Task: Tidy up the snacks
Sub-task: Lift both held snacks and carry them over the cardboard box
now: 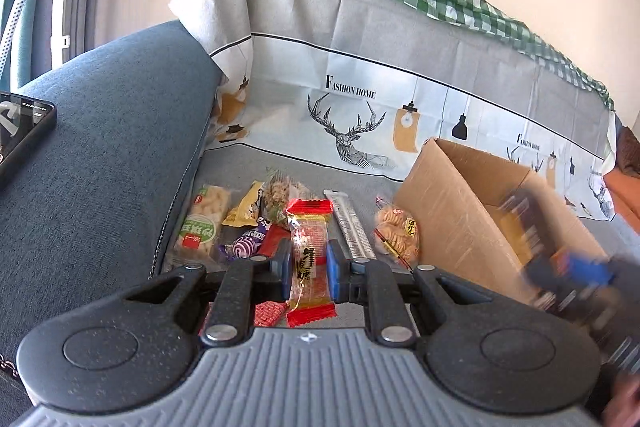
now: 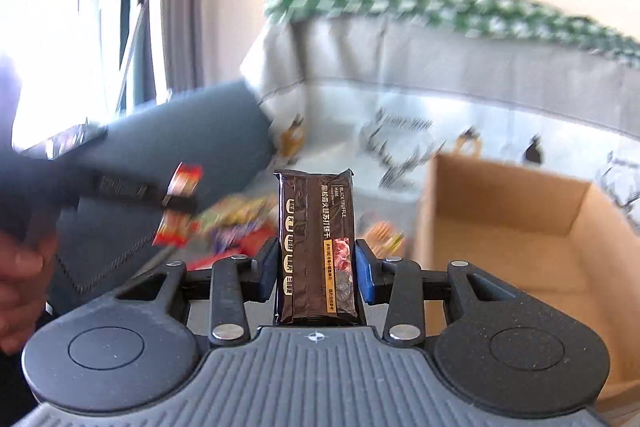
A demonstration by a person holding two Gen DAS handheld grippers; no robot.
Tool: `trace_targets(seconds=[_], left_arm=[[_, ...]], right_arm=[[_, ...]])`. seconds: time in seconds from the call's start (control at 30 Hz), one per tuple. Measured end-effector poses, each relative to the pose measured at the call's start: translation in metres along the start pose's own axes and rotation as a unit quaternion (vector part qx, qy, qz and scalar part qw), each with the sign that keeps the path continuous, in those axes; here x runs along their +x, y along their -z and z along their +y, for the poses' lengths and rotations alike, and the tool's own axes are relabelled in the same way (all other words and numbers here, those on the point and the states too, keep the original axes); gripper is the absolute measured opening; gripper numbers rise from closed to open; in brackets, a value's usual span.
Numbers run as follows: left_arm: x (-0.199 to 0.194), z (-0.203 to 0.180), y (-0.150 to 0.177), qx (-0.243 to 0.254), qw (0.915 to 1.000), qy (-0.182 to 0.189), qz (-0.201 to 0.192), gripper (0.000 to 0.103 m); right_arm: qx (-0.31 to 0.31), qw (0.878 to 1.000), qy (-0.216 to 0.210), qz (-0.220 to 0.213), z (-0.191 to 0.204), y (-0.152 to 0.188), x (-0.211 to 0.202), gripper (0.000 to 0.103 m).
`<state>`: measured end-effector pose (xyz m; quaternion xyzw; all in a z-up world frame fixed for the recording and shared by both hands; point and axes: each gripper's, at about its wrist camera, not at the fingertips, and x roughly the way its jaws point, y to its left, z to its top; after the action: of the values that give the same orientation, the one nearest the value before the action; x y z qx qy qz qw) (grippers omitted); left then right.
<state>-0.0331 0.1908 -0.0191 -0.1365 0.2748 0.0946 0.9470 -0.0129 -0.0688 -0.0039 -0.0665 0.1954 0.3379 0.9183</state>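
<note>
Snacks: a loose pile of wrapped packets [image 1: 256, 227] lies on the sofa seat [image 1: 360, 179], between the blue armrest [image 1: 100, 155] and the cardboard box [image 1: 472, 195], which stands open on the same seat.
Left gripper [image 1: 307, 269]: fingers closed on a red-ended candy packet [image 1: 310, 259], which runs lengthwise between the blue pads; in the right wrist view it appears held clear above the pile.
Right gripper [image 2: 316, 267]: fingers closed on a dark brown cracker packet [image 2: 316, 247], held upright, with the box [image 2: 520, 227] just to its right; the view is blurred, so it seems to be in motion.
Step in hand: carrying, judged from both packets being gripped and the right one near the box.
Box contents: the part of the floor that shows looks bare; something yellowish shows behind the blurred gripper in the left view, too smeared to name.
Next move: bring the cracker packet over the box opening, clear of the near wall, then spread the fingers; the candy packet would follow.
Risk: slick wrappers may slip or catch on the box rim.
</note>
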Motion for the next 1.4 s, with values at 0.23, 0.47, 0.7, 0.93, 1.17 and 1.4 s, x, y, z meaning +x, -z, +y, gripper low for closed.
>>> trace_targets(seconds=[0.23,0.47,0.7,0.93,1.17,1.4], left_arm=[[0.006,-0.009,0.001,0.010,0.9999,0.006,0.007,0.019],[0.014,-0.015,0.001,0.008,0.9998,0.013,0.008,0.019],[0.025,-0.024,-0.004,0.002,0.9997,0.022,0.010,0.019],[0.030,-0.041,-0.014,-0.001,0.9994,0.036,0.006,0.019],[0.019,-0.072,-0.025,0.007,0.9976,0.065,-0.023,0.019],[0.021,-0.115,-0.033,0.022,0.9940,0.096,-0.047,0.019]], right_arm=[[0.014,0.997,0.059,-0.056,-0.067,-0.027,-0.028,0.041],[0.077,0.990,0.101,-0.060,-0.116,-0.010,-0.023,0.041],[0.110,0.986,0.108,-0.064,-0.138,-0.002,-0.028,0.041],[0.121,0.984,0.113,-0.064,-0.151,0.000,-0.031,0.041],[0.119,0.984,0.114,-0.066,-0.153,0.001,-0.033,0.041],[0.118,0.984,0.114,-0.070,-0.154,0.002,-0.037,0.041]])
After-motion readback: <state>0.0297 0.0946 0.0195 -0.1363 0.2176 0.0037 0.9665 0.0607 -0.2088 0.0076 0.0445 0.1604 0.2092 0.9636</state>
